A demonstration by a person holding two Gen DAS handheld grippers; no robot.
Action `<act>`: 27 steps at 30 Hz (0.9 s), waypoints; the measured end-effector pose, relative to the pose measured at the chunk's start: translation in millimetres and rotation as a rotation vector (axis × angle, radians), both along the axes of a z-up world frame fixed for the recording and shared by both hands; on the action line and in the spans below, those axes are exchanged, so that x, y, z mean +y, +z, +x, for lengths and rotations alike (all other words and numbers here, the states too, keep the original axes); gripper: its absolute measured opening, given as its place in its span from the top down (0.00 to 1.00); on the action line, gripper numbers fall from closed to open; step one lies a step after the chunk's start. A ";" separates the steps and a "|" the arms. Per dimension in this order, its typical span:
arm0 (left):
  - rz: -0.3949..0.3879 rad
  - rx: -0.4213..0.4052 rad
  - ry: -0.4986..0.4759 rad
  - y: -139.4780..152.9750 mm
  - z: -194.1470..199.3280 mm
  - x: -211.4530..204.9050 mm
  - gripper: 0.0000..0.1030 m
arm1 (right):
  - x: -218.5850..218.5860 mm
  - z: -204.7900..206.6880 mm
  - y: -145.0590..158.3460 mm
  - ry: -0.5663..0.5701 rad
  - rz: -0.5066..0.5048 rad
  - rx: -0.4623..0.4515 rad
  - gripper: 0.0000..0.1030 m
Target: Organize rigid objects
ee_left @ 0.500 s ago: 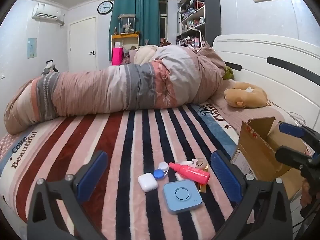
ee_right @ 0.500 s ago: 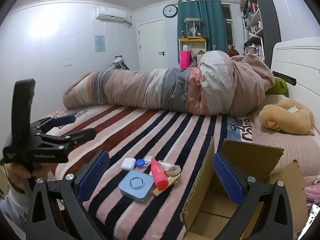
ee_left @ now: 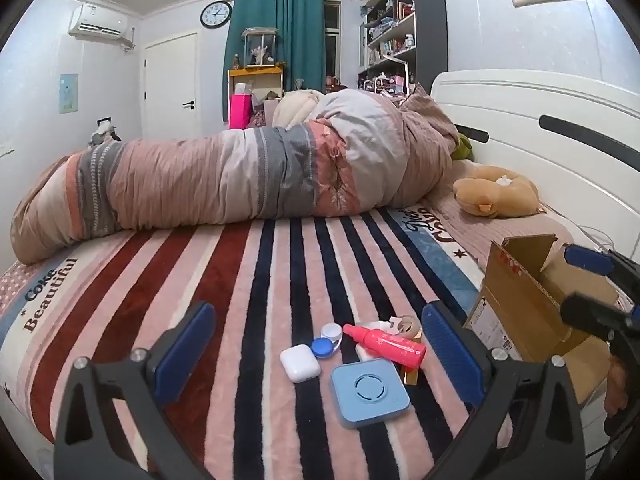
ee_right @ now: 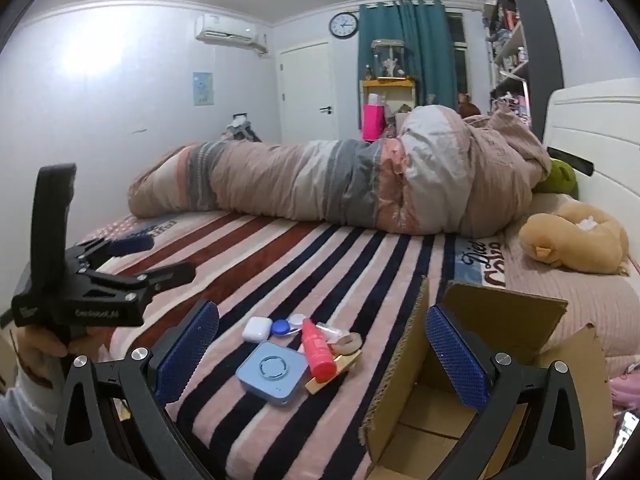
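Note:
A small pile lies on the striped blanket: a light blue square device (ee_left: pixel 370 392) (ee_right: pixel 273 372), a white earbud case (ee_left: pixel 300 363) (ee_right: pixel 255 328), a red bottle (ee_left: pixel 386 343) (ee_right: pixel 317 351), a blue-and-white contact lens case (ee_left: pixel 327 342) (ee_right: pixel 285 326), a tape roll (ee_left: pixel 408 325) (ee_right: pixel 349 341) and a gold bar (ee_right: pixel 334 369). My left gripper (ee_left: pixel 316 356) is open and empty, hovering over the pile. My right gripper (ee_right: pixel 322 356) is open and empty, its right finger over the open cardboard box (ee_right: pixel 460 392) (ee_left: pixel 528 320).
A rolled quilt (ee_left: pixel 240 176) lies across the bed's far side. A brown plush toy (ee_left: pixel 496 196) sits by the white headboard (ee_left: pixel 540 120). The bed's left edge is close to the left gripper (ee_right: pixel 104 280).
Both grippers have shifted very slightly; the pile and box look unmoved.

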State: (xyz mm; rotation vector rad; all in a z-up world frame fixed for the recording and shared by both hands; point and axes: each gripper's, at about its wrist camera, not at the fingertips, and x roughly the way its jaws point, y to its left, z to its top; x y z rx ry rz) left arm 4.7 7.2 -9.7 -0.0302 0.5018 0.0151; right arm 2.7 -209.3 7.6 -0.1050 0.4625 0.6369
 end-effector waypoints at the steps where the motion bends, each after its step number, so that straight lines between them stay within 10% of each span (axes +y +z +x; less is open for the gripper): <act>1: -0.001 0.000 0.002 -0.4 0.5 1.1 0.00 | -4.1 3.2 -4.2 0.007 0.006 0.002 0.00; 27: 0.003 -0.035 -0.007 14.8 -8.0 -1.8 0.00 | 12.1 -6.8 1.0 -0.031 -0.042 -0.025 0.00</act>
